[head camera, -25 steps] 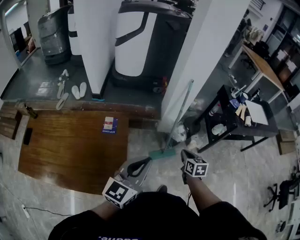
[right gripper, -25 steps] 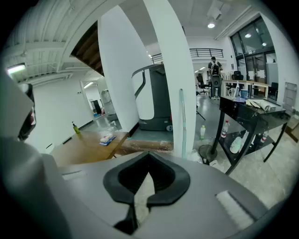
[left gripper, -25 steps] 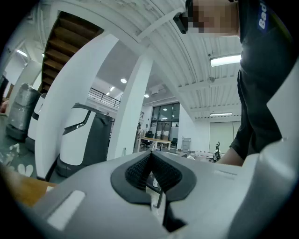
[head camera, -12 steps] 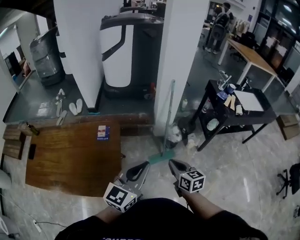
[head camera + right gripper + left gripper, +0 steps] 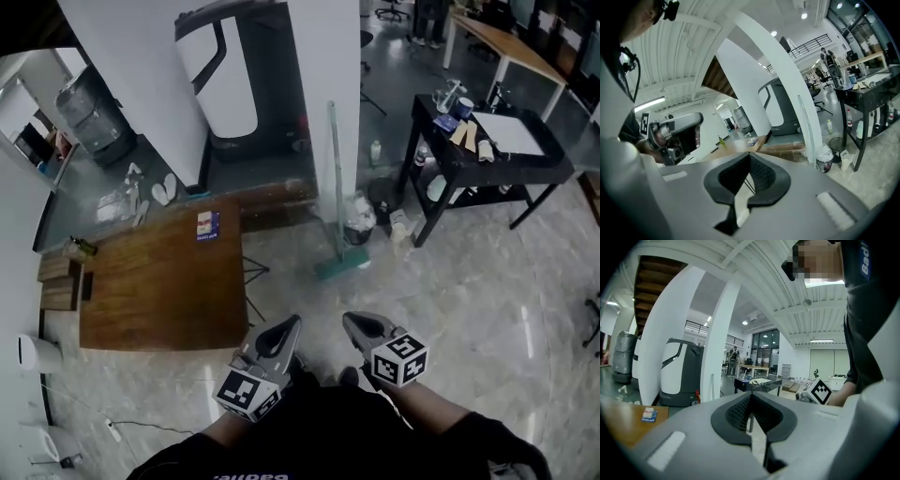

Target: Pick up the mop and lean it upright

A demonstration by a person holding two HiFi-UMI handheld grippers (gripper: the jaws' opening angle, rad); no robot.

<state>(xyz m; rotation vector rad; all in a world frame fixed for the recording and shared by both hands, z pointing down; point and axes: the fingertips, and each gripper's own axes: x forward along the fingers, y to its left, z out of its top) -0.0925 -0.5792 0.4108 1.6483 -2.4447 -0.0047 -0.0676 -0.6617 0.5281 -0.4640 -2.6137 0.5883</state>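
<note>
Mop with pale long handle and flat teal head (image 5: 335, 187) stands upright, handle leaning on the white square pillar (image 5: 323, 56), head on the grey marbled floor (image 5: 487, 300) at the pillar's foot. Nothing grips it. Just right of the pillar base, beside the mop head: small dark bin with white bag (image 5: 357, 221). Further right of the pillar: black metal table (image 5: 525, 169) with papers and bottles on top. Left of the pillar: white-and-dark-grey floor machine (image 5: 234, 84), and nearer the camera a brown wooden platform (image 5: 159, 281) with a small blue-white box (image 5: 207, 225) on it. Left gripper (image 5: 291, 325) and right gripper (image 5: 352, 322) sit side by side low in the head view, well apart from the pillar and mop. Both have jaws closed together, tips meeting, nothing between them.
</note>
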